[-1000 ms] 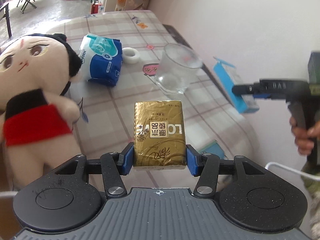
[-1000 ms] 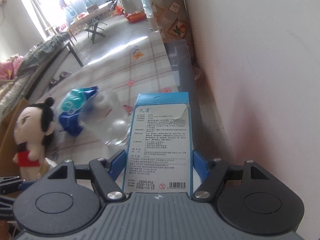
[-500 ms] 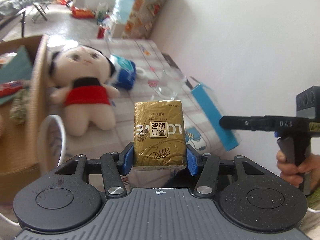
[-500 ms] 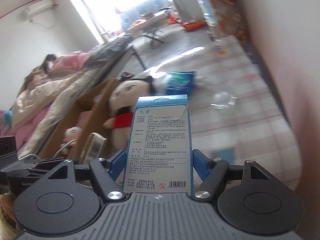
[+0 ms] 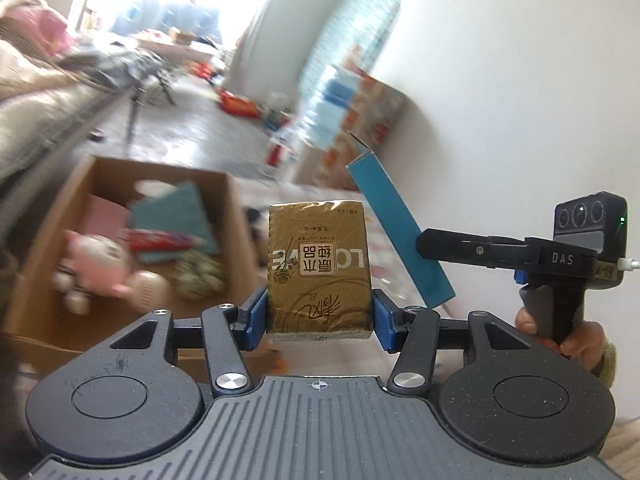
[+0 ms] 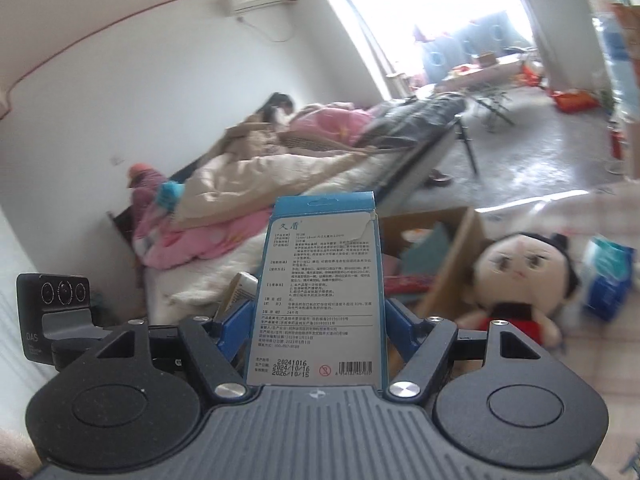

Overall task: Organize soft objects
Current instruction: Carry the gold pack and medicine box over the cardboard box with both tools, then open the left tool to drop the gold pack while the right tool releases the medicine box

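A bright bedroom: a bed (image 6: 280, 168) heaped with pink and cream bedding along the white wall, a grey floor running out to the sunlit far end. Below my left claw (image 5: 320, 314) sits an open carton (image 5: 236, 240) already holding a pink plush (image 5: 96, 264) and some flat packets. That claw is clamped on a gold tissue pack (image 5: 318, 268), upright between the blue pads. My right claw (image 6: 320, 320) grips a blue box (image 6: 320, 300) by its sides, held upright; in the left view it hangs just right of the gold pack. A doll (image 6: 516, 284) in a red skirt sits on the checked desk (image 6: 600, 360) beside the carton, with a blue-and-white pack (image 6: 608, 280) just beyond it.

I judge this as the carry step: both items are up in the air, heading for the carton. Next I need each one over the opening before letting go, one at a time so they don't collide.

Writing: the gold pack reads upside down, with "LO" and "E" legible around Chinese characters. The box shows 2024/10/16 and 2026/10/15. Both handles read "DAS".
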Tool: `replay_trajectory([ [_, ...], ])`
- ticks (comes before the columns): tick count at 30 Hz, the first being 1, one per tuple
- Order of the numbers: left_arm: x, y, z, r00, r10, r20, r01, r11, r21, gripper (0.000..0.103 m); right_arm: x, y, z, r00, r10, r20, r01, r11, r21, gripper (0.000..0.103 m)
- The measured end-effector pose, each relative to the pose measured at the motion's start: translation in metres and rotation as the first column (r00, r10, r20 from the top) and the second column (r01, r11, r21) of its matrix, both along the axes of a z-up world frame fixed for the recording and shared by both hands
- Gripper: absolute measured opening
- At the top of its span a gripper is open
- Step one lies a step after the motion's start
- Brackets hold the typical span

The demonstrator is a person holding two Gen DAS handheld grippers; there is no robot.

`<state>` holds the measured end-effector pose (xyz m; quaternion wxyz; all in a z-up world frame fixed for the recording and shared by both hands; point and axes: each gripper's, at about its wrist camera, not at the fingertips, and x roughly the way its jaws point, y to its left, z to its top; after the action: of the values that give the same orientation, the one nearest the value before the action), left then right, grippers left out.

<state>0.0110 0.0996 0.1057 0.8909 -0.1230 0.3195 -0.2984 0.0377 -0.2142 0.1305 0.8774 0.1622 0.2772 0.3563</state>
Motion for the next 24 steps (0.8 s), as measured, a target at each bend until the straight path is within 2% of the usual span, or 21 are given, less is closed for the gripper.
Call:
replay_trajectory([
  [6,-0.002,0.039,0.017,0.987,0.150,0.054,-0.155,0.984,0.093,0.052,0.045,0.051,-0.008,0.992,0.112,-0.059,-0.111,0.993,0.026,0.075],
  [11,0.035,0.048,-0.002,0.976,0.213,0.036,-0.216,0.952,0.217,0.052,0.095,0.086,-0.035,0.973,0.107,-0.202,-0.112,0.994,-0.014,0.075],
  [17,0.094,0.048,-0.048,0.972,0.218,-0.084,-0.171,0.908,0.382,0.052,0.141,0.123,-0.086,0.923,0.066,-0.380,-0.121,0.985,-0.123,0.075],
  [21,0.119,0.054,-0.076,0.959,0.211,-0.189,-0.105,0.884,0.455,0.052,0.163,0.140,-0.112,0.882,0.044,-0.469,-0.142,0.974,-0.174,0.075],
  [24,0.131,0.055,-0.086,0.951,0.209,-0.228,-0.069,0.862,0.503,0.052,0.174,0.150,-0.125,0.851,0.030,-0.524,-0.162,0.965,-0.207,0.075],
])
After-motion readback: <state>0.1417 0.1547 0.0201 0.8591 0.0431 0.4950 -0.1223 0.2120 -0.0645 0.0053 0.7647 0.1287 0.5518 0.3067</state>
